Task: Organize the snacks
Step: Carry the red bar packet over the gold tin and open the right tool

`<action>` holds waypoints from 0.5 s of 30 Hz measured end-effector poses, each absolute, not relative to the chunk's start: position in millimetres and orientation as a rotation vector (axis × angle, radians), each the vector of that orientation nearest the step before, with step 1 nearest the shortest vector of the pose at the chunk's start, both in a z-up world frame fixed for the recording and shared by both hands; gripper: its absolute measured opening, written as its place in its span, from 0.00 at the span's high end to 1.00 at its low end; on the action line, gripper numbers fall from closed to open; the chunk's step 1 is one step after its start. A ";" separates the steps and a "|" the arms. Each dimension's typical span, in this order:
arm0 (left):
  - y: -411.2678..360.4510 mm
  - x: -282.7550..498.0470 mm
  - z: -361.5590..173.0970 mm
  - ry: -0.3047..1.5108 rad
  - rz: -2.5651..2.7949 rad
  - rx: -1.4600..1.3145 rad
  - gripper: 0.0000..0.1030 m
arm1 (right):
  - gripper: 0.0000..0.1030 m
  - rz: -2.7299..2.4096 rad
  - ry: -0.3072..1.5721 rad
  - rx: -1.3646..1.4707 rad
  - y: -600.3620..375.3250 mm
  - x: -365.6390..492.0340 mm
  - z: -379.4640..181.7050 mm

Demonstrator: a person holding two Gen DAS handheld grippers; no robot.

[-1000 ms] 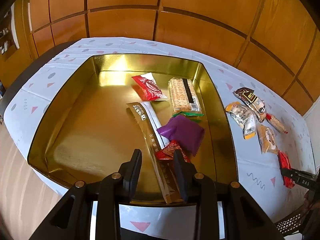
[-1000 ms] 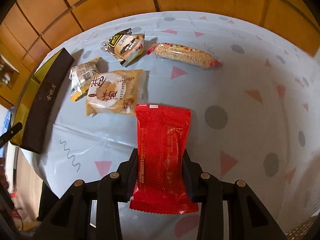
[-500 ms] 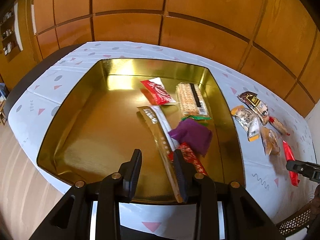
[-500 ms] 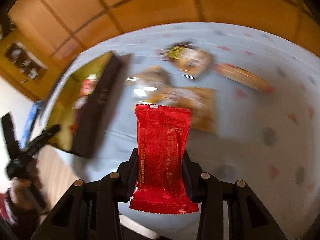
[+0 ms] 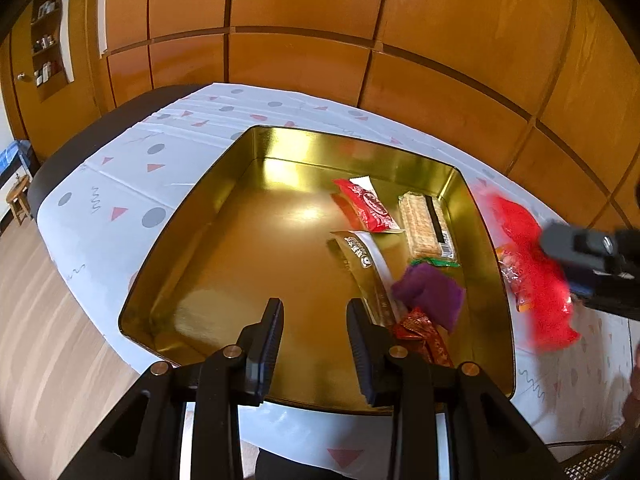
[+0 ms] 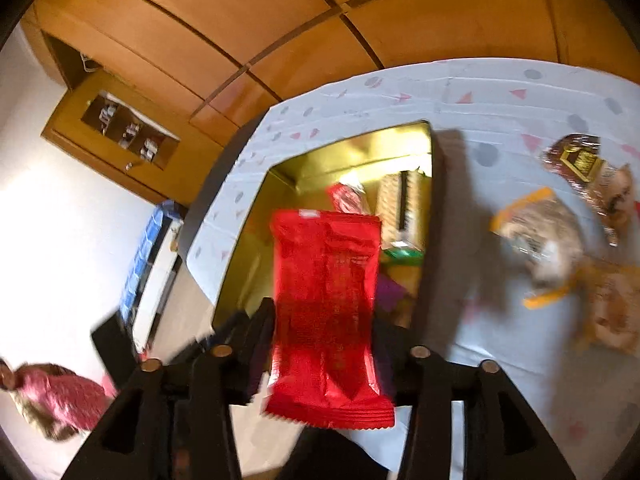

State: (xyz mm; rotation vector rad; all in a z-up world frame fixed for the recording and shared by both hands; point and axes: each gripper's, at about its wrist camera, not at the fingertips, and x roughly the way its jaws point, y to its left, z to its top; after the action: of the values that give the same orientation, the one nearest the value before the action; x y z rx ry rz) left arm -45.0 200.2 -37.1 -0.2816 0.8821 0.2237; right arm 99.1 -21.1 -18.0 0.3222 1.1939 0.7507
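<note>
Right tool [image 6: 324, 320] has just been opening; red snack packet [image 6: 326, 304] sits between its spread jaws, gap visible at the right pad, no longer pinched, hanging over the near right edge of the gold tin [image 5: 280, 168]. Left tool [image 5: 314, 332] is nearly closed, nothing between its jaws, above the tin's near side. Purple packet [image 5: 430, 294], cracker pack [image 5: 424, 220] and small red wrapper [image 5: 366, 206] lie in the tin's right half. More snacks [image 6: 548, 240] on the counter [image 5: 120, 184] right of tin, blurred.
</note>
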 end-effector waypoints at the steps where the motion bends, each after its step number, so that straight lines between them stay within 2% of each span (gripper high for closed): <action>1: 199.8 -45.4 -37.4 0.882 0.221 -0.281 0.68 | 0.45 0.751 1.195 0.317 -14.2 99.3 -20.3; 12: 189.8 -40.3 -38.5 0.891 0.200 -0.264 0.68 | 0.45 0.697 1.152 0.150 -28.5 80.0 -28.6; 15: 182.1 -40.1 -34.7 0.885 0.185 -0.247 0.68 | 0.41 0.661 1.109 0.100 -42.0 75.1 -26.3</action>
State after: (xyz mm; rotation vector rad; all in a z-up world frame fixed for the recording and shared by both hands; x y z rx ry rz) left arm -40.1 182.1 -34.7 -0.2466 0.8847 0.1846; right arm 75.1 -42.0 -26.3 0.1001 1.1089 0.6607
